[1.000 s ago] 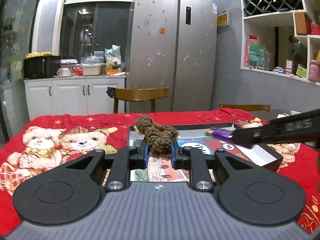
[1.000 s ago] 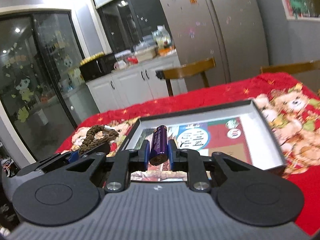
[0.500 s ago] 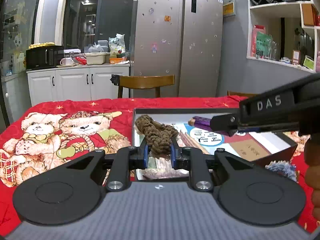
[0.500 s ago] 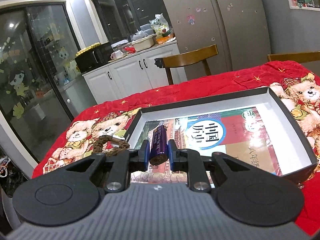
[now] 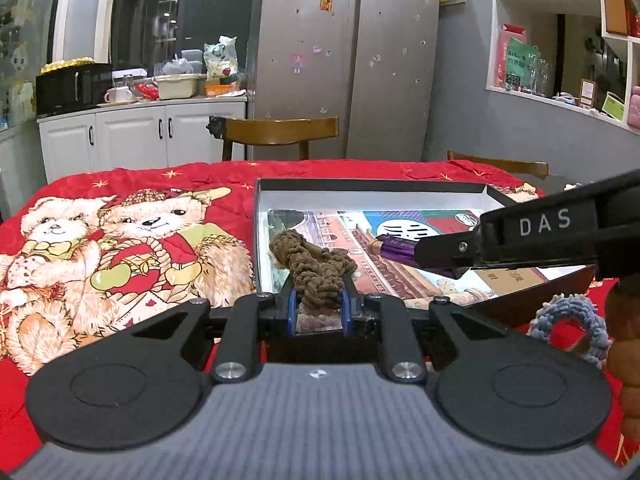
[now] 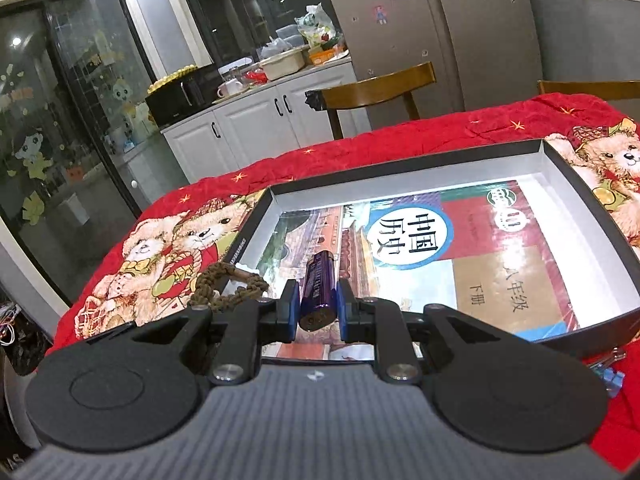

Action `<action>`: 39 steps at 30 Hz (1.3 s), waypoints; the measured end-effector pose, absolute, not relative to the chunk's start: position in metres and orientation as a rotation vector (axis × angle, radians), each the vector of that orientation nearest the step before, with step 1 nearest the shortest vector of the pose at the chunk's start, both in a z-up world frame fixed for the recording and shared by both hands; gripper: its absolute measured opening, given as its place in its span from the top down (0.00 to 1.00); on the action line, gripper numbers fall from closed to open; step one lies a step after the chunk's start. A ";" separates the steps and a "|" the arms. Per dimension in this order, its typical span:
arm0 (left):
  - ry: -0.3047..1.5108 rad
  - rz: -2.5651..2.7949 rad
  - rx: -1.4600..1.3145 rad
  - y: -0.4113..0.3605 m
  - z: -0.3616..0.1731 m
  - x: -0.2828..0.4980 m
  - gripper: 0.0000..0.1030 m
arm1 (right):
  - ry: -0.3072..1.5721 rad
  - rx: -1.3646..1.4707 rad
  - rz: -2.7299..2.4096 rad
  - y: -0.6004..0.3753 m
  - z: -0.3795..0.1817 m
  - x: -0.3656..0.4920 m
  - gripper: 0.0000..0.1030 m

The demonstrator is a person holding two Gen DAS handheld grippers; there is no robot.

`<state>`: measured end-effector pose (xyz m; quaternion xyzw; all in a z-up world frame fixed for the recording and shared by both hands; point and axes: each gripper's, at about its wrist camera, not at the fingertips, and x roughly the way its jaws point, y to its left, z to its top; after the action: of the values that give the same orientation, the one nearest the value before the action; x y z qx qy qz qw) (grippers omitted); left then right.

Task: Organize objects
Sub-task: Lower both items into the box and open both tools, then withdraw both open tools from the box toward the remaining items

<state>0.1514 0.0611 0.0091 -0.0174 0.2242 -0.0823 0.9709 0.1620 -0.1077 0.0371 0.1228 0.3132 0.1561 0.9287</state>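
A shallow black box [image 5: 368, 186] [image 6: 592, 184] with white inner walls lies on the red bear-print cloth, and a colourful textbook [image 6: 460, 248] lies flat inside it. My left gripper [image 5: 319, 310] is shut on a brown braided cord [image 5: 316, 266], held over the box's near left corner. That cord [image 6: 228, 288] also shows at the left of the right wrist view. My right gripper [image 6: 318, 310] is shut on a purple battery [image 6: 318, 286], which hangs over the book. In the left wrist view the battery [image 5: 404, 250] pokes out from the right gripper's black body.
A blue knitted ring [image 5: 568, 320] lies on the cloth [image 5: 120, 240] by the box's near right corner, beside a person's hand [image 5: 624, 344]. A small blue item [image 6: 614, 376] sits by the box's near edge. Wooden chairs [image 5: 280, 132] stand behind the table.
Both grippers have sunk and moved forward over the box, each keeping its load. The box and book now fill more of both views.
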 end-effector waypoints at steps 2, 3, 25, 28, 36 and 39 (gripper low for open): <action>0.468 -0.180 -0.045 0.062 0.008 0.154 0.77 | 0.650 0.252 0.323 -0.107 0.035 0.164 0.79; 0.469 -0.185 -0.047 0.062 0.008 0.155 0.77 | 0.652 0.252 0.323 -0.107 0.035 0.164 0.79; 0.451 -0.219 -0.061 0.064 0.008 0.154 0.46 | 0.695 0.259 0.336 -0.108 0.020 0.173 0.78; 0.446 -0.233 -0.072 0.065 0.009 0.153 0.44 | 0.694 0.280 0.352 -0.111 0.021 0.173 0.74; 0.415 -0.208 -0.069 0.066 0.014 0.145 0.41 | 0.653 0.313 0.384 -0.119 0.033 0.166 0.45; 0.388 -0.190 -0.081 0.070 0.023 0.139 0.39 | 0.615 0.323 0.401 -0.125 0.047 0.158 0.38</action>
<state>0.1388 0.0695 0.0226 -0.0404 0.1923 -0.0943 0.9760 0.1583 -0.1246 0.0470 0.1570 0.2991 0.1953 0.9207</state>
